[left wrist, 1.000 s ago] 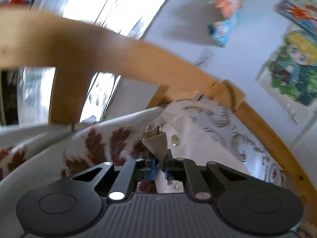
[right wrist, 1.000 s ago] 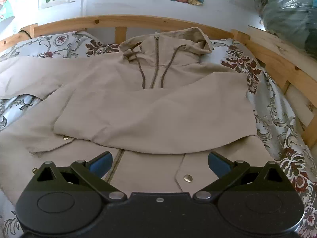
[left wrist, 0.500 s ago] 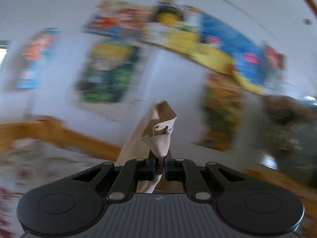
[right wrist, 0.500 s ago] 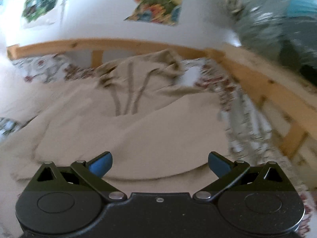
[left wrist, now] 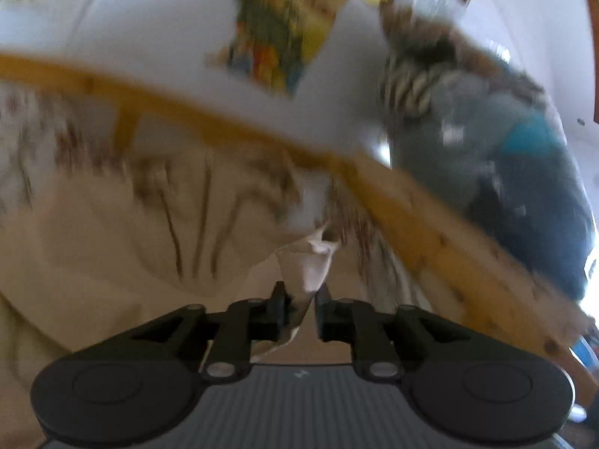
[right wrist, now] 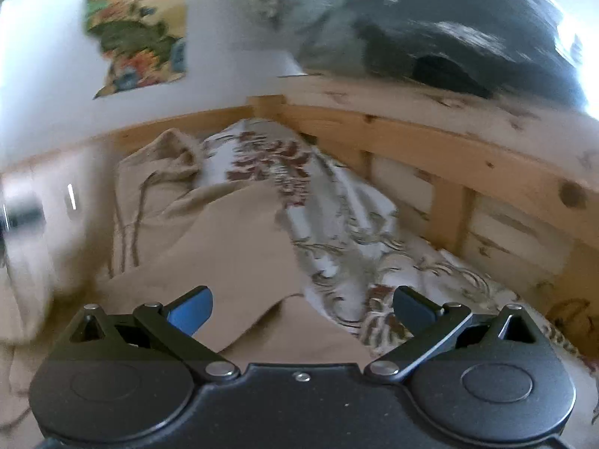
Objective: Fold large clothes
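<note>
A: Where is the jacket [right wrist: 232, 262] lying?

B: Spread on the bed [right wrist: 337, 232], hood toward the wooden headboard [right wrist: 449, 149]. One sleeve is folded across the body, ending just ahead of the right gripper [right wrist: 301, 305].

A: And the left gripper [left wrist: 301, 308]?

B: Its jaws are opening, with a bunched sleeve cuff [left wrist: 310, 265] loose between them. I judge it is letting go over the jacket's right side, near the bed rail [left wrist: 430, 232].

A: The right one?

B: Jaws spread wide, holding nothing, and nearer the hem, which runs across its view.

A: Anything unclear?

B: Motion blur smears the left view; the hem passes under the gripper bodies, and the jacket's far side is lost in a pale blur.
</note>
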`<state>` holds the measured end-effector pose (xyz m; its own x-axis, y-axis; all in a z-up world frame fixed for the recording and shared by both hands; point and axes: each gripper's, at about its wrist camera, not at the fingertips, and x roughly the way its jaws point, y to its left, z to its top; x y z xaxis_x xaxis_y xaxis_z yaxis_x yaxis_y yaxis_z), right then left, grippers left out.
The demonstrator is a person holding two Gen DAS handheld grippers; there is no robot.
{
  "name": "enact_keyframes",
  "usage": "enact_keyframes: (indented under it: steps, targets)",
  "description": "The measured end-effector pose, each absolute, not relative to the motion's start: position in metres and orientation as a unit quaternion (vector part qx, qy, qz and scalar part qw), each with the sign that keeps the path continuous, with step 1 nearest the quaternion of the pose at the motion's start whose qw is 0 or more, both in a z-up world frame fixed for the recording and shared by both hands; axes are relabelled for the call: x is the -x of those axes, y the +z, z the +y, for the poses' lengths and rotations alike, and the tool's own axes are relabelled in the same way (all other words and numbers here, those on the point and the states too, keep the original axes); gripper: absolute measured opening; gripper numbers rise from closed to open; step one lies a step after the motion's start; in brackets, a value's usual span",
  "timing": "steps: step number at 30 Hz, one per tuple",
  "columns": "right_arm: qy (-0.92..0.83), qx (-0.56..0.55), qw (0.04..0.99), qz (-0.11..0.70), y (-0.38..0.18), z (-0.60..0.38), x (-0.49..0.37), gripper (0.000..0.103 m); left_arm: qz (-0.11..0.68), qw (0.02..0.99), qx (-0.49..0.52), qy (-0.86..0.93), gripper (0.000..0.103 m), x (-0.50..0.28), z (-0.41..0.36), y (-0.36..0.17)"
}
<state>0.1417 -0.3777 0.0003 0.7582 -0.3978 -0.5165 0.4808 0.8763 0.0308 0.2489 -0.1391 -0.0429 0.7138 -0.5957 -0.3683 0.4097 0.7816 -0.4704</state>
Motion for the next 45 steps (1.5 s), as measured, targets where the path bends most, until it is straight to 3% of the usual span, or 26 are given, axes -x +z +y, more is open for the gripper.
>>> enact_keyframes:
  steps: [1,2,4,10,17,25,29,32,35,39,43,45]
  targets:
    - [-0.239,-0.088,0.933,0.255,0.000,-0.382,-0.140,0.102,0.274,0.900,0.185,-0.284,0.042,-0.249,-0.136,-0.049]
    - [-0.242,-0.093,0.932,0.255,-0.001,-0.386,-0.138,0.102,0.282,0.896,0.191,-0.284,0.067,-0.244,-0.130,-0.054]
    - [-0.244,-0.098,0.931,0.251,-0.001,-0.390,-0.136,0.102,0.275,0.907,0.182,-0.262,0.092,-0.235,-0.115,-0.057]
    - [-0.204,-0.088,0.941,0.256,-0.005,-0.379,-0.137,0.102,0.272,0.940,0.048,-0.201,0.100,-0.224,-0.074,-0.029]
    - [-0.123,-0.010,0.933,0.339,-0.025,-0.341,-0.160,0.102,0.309,0.945,-0.068,-0.081,0.102,-0.240,0.014,-0.022]
    - [-0.032,0.052,0.899,0.435,-0.055,-0.305,-0.170,0.102,0.395,0.918,-0.005,0.008,0.097,-0.265,0.097,-0.077]
    - [-0.047,0.131,0.899,0.416,-0.043,-0.301,-0.158,0.102,0.430,0.902,0.001,-0.037,0.093,-0.269,0.108,-0.088]
    - [-0.088,0.148,0.892,0.418,-0.024,-0.322,-0.146,0.102,0.466,0.881,-0.056,-0.063,0.080,-0.268,0.108,-0.093]
    - [-0.084,0.077,0.885,0.451,-0.009,-0.363,-0.131,0.093,0.479,0.872,-0.071,-0.071,0.079,-0.264,0.115,-0.094]
    - [-0.042,-0.026,0.861,0.506,-0.011,-0.412,-0.113,0.071,0.516,0.853,-0.025,-0.077,0.076,-0.268,0.132,-0.098]
    - [-0.064,-0.023,0.854,0.516,-0.015,-0.424,-0.100,0.070,0.529,0.844,-0.001,-0.089,0.041,-0.269,0.137,-0.097]
    - [-0.069,-0.031,0.850,0.521,-0.021,-0.428,-0.097,0.069,0.527,0.844,-0.013,-0.093,0.032,-0.265,0.134,-0.091]
